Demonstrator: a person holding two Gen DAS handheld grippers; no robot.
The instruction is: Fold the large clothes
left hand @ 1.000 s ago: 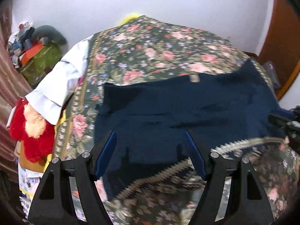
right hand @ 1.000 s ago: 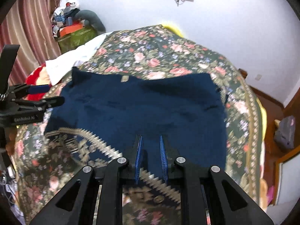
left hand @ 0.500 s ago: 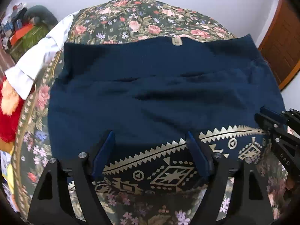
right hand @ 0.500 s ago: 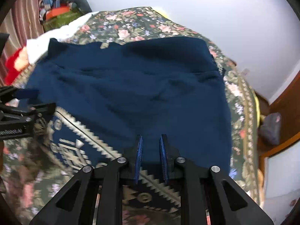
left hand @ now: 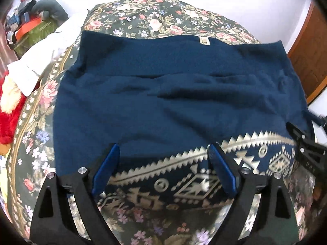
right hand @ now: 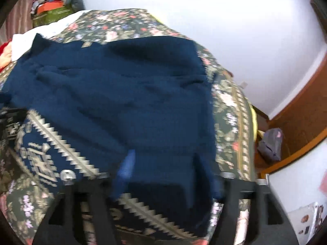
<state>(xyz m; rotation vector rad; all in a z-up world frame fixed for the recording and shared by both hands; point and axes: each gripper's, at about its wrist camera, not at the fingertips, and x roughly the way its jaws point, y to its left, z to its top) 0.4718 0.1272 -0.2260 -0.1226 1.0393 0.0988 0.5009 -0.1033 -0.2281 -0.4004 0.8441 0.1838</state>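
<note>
A large navy garment (left hand: 173,102) lies spread on the floral bedspread (left hand: 153,20), its cream zigzag-patterned band (left hand: 184,175) along the near edge. My left gripper (left hand: 163,146) hovers just over that near edge. Its jaws are opening wide, and the cloth lies below them, not pinched. In the right wrist view the same garment (right hand: 122,94) fills the bed. My right gripper (right hand: 163,155) is blurred over the near right corner, jaws opening, with navy cloth lying loose between the fingers. Each gripper shows at the edge of the other's view: the right gripper (left hand: 306,149), the left gripper (right hand: 10,118).
A white cloth (left hand: 40,57) and a red plush toy (left hand: 8,118) lie off the bed's left side, by a green box (left hand: 34,34) of clutter. A wooden door (left hand: 306,51) stands at the right, with a grey bag (right hand: 269,145) on the floor.
Both grippers have sunk toward the garment, now flat on the bed. The right jaws, nearly shut before, have sprung apart. The left jaws have widened a little.
</note>
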